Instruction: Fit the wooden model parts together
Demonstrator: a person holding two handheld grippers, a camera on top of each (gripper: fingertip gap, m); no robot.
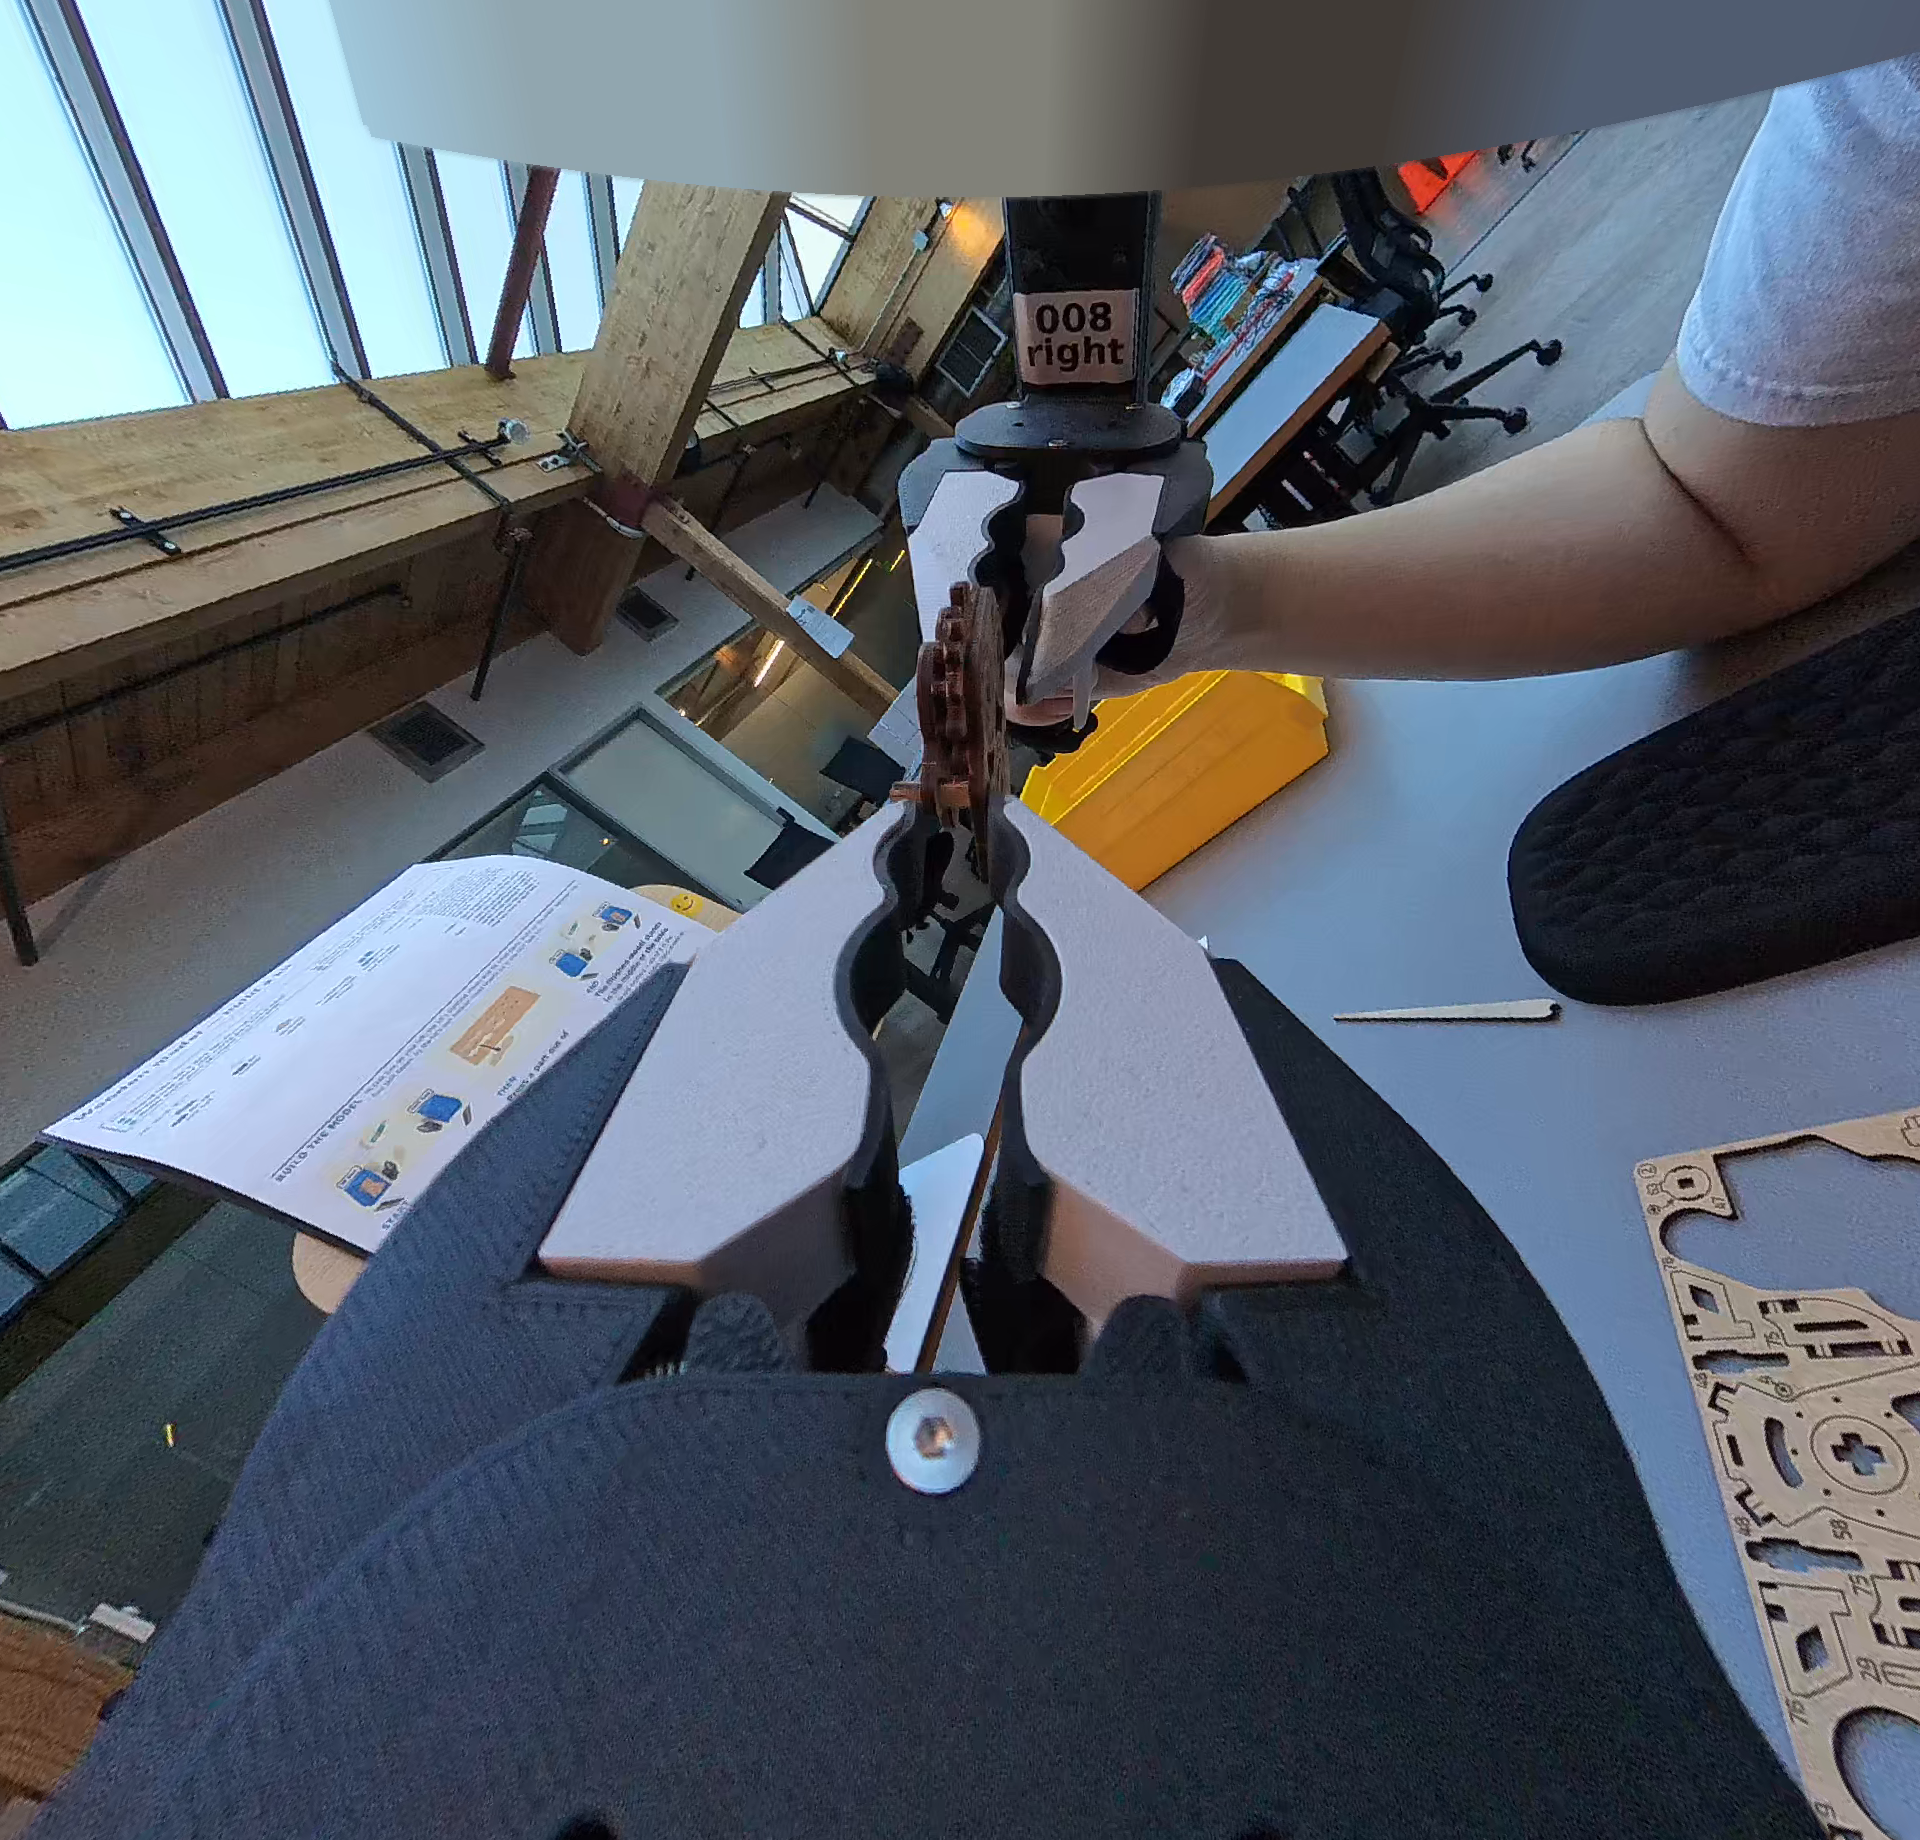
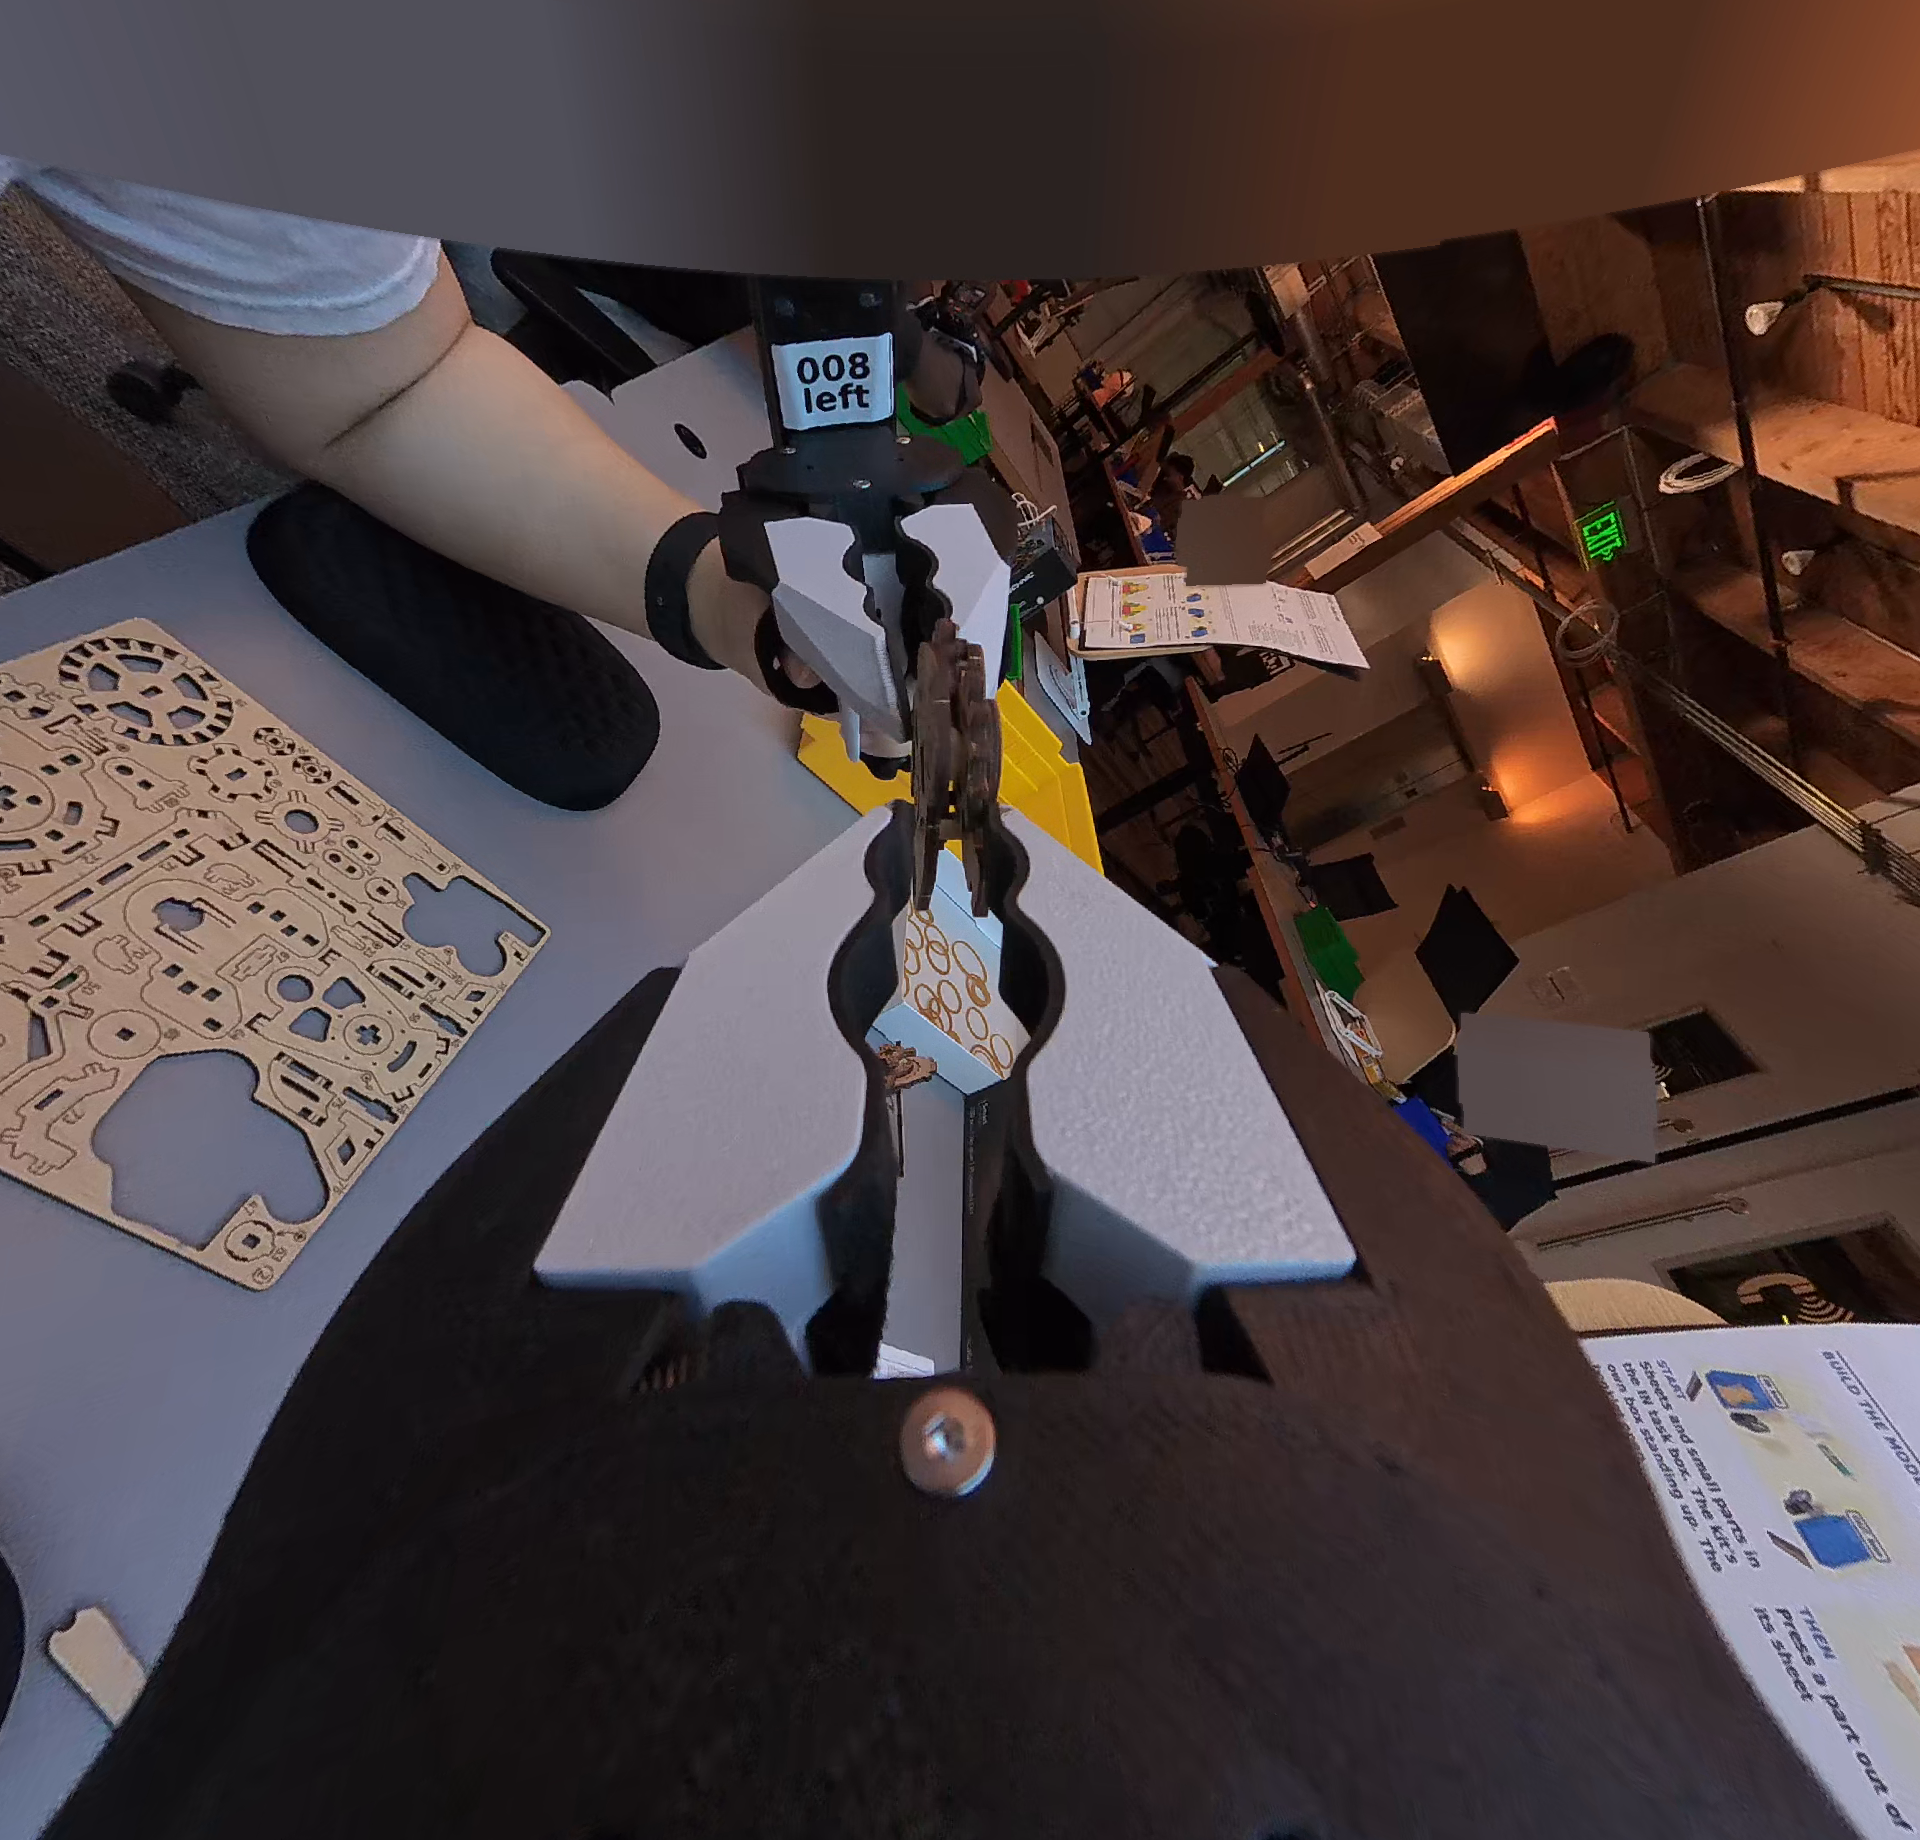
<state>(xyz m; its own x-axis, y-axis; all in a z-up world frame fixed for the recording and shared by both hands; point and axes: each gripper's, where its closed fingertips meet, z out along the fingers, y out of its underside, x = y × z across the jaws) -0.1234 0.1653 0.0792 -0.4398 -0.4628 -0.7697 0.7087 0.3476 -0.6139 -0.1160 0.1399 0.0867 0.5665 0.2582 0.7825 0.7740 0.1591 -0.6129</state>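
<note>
1. Grey table [image 1: 1403,917] is seen in a workshop room with timber beams [image 1: 665,336] and tall windows.
2. One dark wooden gear assembly [image 1: 966,710] is held above the table, pinched at opposite ends by the left gripper [image 1: 951,834] and right gripper [image 2: 951,845], both nearly closed on it.
3. One punched plywood sheet [image 2: 208,959], one yellow bin [image 1: 1174,762] and two black pads are counted.
4. Gear details are hard to make out.

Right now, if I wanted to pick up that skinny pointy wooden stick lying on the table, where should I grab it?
Probably grab the wooden stick at its wider, blunt end, the one nearest the black padded rest. It lies flat on the grey table, so come straight down from above, with the fingers closing across its narrow width. The tapered tip gives little to hold.
</note>
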